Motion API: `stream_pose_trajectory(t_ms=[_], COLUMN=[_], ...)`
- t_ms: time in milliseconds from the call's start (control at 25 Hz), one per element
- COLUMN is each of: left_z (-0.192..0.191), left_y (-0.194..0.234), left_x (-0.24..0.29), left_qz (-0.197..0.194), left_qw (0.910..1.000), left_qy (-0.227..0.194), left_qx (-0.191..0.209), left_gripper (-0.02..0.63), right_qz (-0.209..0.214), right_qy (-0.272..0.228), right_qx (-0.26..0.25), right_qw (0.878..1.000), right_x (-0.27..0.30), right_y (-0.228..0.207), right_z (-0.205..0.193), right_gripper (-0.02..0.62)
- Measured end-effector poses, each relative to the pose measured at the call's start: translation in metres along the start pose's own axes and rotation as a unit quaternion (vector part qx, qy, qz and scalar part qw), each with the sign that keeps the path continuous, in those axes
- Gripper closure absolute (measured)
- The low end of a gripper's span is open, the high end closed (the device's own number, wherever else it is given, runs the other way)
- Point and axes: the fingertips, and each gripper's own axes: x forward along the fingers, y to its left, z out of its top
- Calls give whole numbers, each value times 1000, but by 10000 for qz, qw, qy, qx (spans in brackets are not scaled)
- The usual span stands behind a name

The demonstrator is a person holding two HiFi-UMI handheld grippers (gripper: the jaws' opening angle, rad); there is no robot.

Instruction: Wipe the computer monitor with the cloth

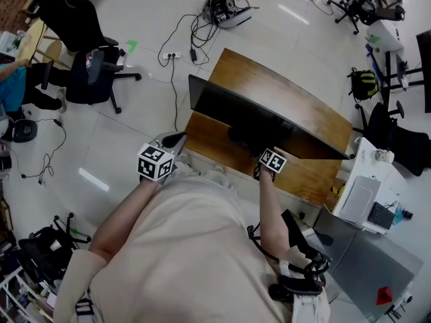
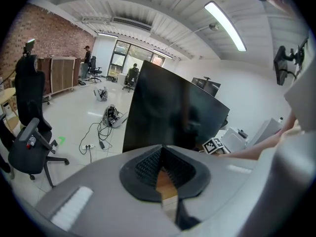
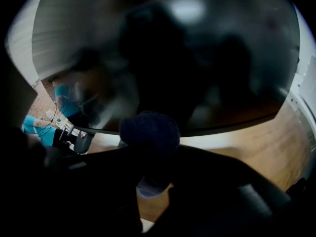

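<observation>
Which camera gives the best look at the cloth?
The right gripper view: the dark blue cloth sits bunched between the jaws, close to the monitor. The head view and left gripper view don't show it.

Bright room, ceiling strip light [image 2: 224,23]; fisheye edges; right gripper view dark, blurred.
</observation>
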Motion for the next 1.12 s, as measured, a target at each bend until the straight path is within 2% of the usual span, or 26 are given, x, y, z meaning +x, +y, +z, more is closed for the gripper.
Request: stream_pose_trajectory(t_ms=[440,1120], left_z=[7,3], left_y=[38,110], left_x=[-9,-44], left_qz=[-80,-90], left_qw=[10000,9998], left_qy=[-11,58], left_qx=[30,147], left_gripper=[601,601], right_qz=[243,443], right_qy=[62,-59], right_qx=[-354,-470], right_qw=[9991,9979], right_x=[21,54], right_y=[71,165], right_z=[-4,-11], right_gripper=[476,476])
